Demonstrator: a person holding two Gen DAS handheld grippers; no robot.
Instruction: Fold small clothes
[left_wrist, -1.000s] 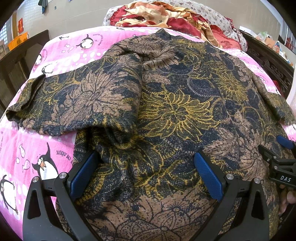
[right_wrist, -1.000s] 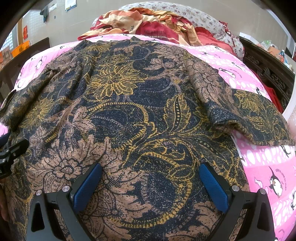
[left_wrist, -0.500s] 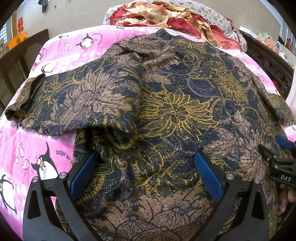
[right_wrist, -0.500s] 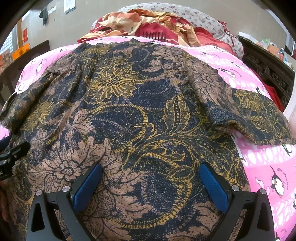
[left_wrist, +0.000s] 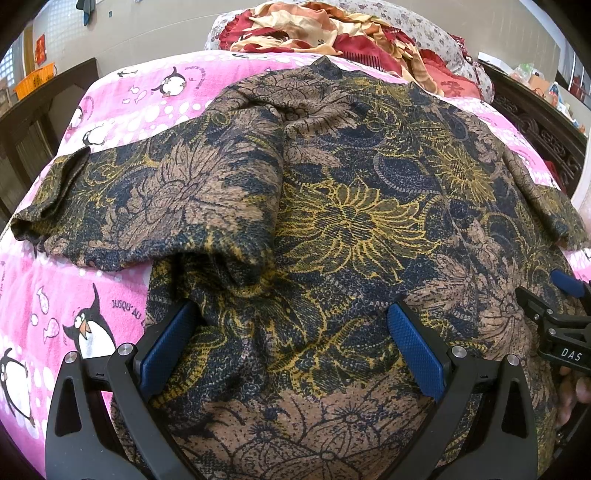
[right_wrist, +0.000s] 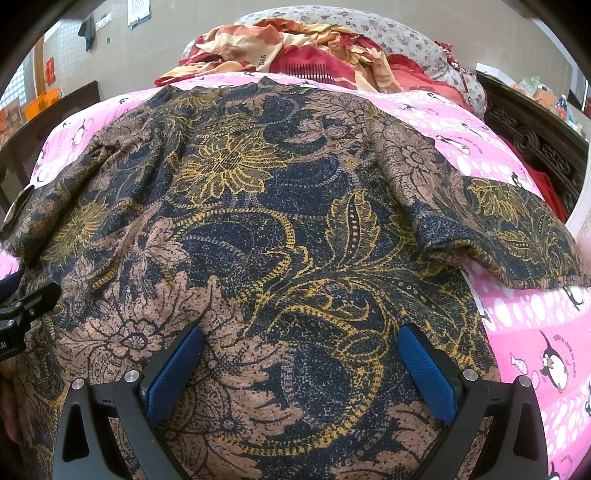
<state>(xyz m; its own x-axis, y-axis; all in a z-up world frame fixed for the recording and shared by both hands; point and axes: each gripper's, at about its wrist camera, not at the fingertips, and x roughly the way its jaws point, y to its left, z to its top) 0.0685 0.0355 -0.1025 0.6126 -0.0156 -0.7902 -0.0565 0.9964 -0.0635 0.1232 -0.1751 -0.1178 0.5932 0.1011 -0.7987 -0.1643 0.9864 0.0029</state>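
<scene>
A dark blue, brown and gold floral short-sleeved top lies spread flat on a pink penguin-print sheet, collar away from me. Its left sleeve and right sleeve stretch outward. My left gripper hovers open over the hem's left part, blue pads wide apart with nothing between them. Over the hem's right part my right gripper also stands open. Each gripper shows at the edge of the other's view.
A heap of red and orange bedding lies on a floral pillow at the bed's far end. Dark carved wooden bed rails run along the right, a dark wooden frame on the left.
Hardly anything has moved; the right wrist view has shifted very slightly, and both grippers stay open over the hem.
</scene>
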